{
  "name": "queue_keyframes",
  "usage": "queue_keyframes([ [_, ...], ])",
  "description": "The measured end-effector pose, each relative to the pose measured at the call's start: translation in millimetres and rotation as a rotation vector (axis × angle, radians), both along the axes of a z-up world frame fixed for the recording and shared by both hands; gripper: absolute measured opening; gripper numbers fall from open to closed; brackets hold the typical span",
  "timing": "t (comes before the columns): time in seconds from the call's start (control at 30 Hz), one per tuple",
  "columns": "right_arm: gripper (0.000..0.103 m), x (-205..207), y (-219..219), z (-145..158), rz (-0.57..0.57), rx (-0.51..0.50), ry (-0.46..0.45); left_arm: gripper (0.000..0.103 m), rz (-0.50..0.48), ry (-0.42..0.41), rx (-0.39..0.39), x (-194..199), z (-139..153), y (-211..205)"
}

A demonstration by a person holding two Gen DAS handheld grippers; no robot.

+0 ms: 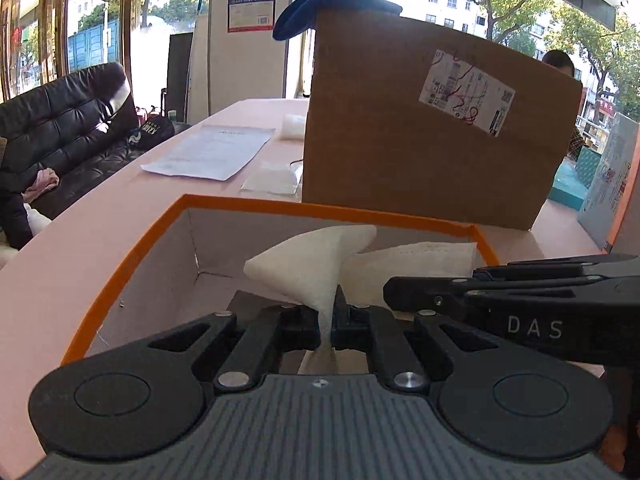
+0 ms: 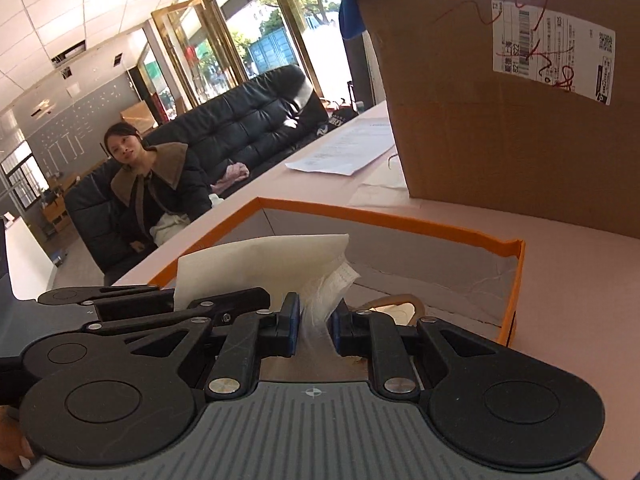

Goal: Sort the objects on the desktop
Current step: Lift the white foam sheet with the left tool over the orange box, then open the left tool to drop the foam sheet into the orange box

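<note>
While both grippers hang over the orange-rimmed box [image 1: 132, 256], each has its jaws closed on white material. The left gripper [image 1: 333, 320] pinches a white cloth [image 1: 316, 264] whose free part fans out above the jaws, over the inside of the box. The right gripper [image 2: 314, 322] clamps a white mask [image 2: 324, 288], with the folded sheet rising to its left above the box interior. From the left wrist view the right gripper reaches in from the right, just beside the mask [image 1: 412, 268]. The box sits on a pink surface [image 1: 100, 208]. Behind it stands a tall cardboard carton [image 1: 400, 152] with a shipping label [image 1: 466, 92], a dark blue cloth [image 1: 332, 0] draped on its top. Papers [image 1: 212, 152] lie farther back on the surface, beside a black sofa [image 1: 68, 128]. A person [image 2: 160, 184] sits on a dark chair beyond the surface's edge.
</note>
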State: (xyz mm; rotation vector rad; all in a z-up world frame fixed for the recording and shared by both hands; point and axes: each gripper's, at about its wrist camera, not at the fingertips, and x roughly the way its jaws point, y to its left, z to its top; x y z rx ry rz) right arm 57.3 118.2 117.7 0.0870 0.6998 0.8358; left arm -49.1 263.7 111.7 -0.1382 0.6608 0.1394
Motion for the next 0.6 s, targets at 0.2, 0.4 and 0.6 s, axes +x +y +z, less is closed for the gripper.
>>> queue_keyframes([
  [0.2,0.015,29.1,14.4,-7.0,-0.04,-0.069,0.09,0.004,0.004,0.146,-0.049,25.0,-13.8,14.8],
  [0.4,0.015,23.8,13.8,-19.5,-0.05,-0.138,0.135,0.004,-0.007,0.231,-0.063,43.2,-17.9,19.6],
  [0.6,0.015,28.5,23.7,-20.6,-0.053,-0.22,0.153,0.006,-0.004,0.283,-0.019,59.7,-20.6,15.9],
])
